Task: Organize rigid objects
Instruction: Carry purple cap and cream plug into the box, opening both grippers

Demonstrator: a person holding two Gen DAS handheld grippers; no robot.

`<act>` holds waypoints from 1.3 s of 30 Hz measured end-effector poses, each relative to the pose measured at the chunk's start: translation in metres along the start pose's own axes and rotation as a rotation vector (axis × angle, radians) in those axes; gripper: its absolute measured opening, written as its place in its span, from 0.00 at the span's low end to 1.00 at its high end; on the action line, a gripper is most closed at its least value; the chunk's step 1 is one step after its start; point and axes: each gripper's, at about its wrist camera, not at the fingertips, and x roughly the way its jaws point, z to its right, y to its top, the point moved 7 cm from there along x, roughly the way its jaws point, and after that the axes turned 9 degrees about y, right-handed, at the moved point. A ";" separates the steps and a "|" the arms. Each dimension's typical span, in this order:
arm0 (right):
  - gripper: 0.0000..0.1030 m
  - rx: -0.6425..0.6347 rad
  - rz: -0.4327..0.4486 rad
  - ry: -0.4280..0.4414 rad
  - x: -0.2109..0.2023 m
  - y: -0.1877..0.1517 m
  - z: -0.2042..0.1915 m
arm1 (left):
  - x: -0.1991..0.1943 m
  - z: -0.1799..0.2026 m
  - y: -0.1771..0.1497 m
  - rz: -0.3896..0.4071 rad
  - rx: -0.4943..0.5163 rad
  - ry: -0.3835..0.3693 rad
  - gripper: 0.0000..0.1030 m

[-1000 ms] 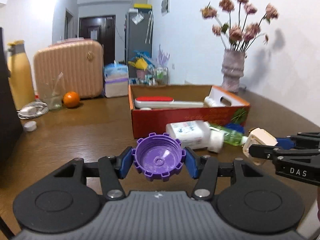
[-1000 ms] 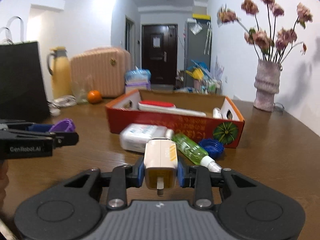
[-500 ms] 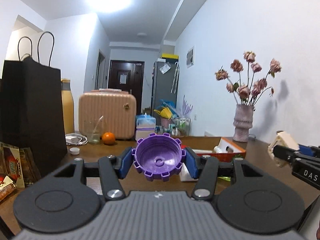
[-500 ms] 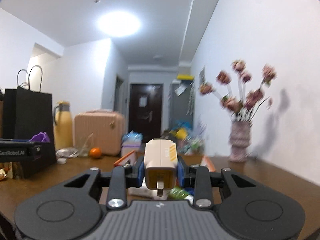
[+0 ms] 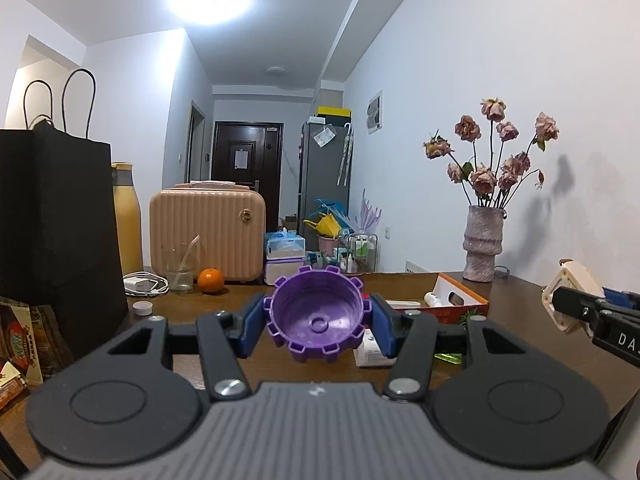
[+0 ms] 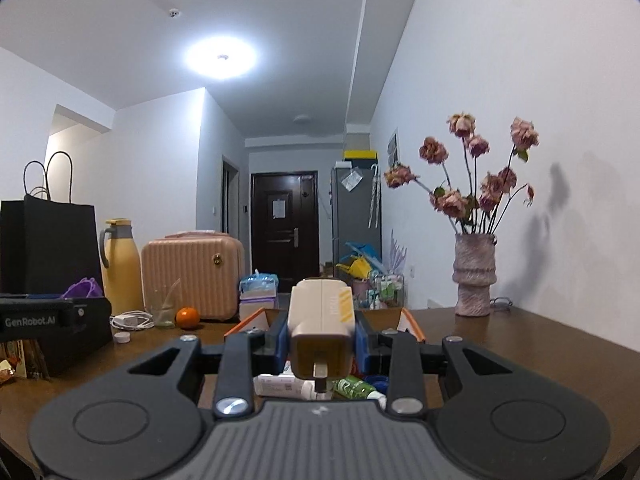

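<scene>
Desk [image 5: 256, 364]: brown wood-grain surface, carrying everything below. Orange cardboard box [image 5: 460, 294]: open-topped, at about 1 o'clock from the left claw and dead ahead at 12 o'clock of the right claw, already containing several items; judged the collection point, stiff enough to receive drops but light enough to slide if knocked on the rim. White bottle [image 6: 280, 386] and green bottle [image 6: 354, 387]: lying on their sides on the desk in front of the box, not yet sorted; smooth round bodies judged prone to rolling, best taken across the body. Charger plug [image 6: 321, 322]: cream block with yellow side marking, clamped between the blue pads of the right claw [image 6: 321, 340], pin end toward the camera, held above the desk; rigid, flat-sided, moderately dense, judged secure when taken on the two broad faces as at present. Purple cap [image 5: 318, 316]: ribbed, open face toward the camera, pinched across its diameter by the left claw [image 5: 318, 320], clear of the desk; light, hard plastic, ribs judged to resist slipping, though the round wall could twist out under a glancing bump. Both items off the desk and level with the box; neither deposited yet.
</scene>
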 end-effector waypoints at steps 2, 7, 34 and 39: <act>0.30 0.006 -0.008 0.008 0.011 0.000 0.004 | 0.010 0.001 0.000 -0.007 0.001 0.006 0.54; 0.30 0.011 -0.020 0.027 0.045 0.006 0.018 | 0.045 0.007 0.007 -0.017 -0.001 0.011 0.54; 0.30 0.166 -0.528 0.063 0.463 -0.015 0.195 | 0.453 0.119 -0.027 -0.632 0.197 -0.193 0.54; 0.27 0.213 -0.582 0.033 0.495 -0.038 0.201 | 0.469 0.127 -0.042 -0.698 0.257 -0.228 0.65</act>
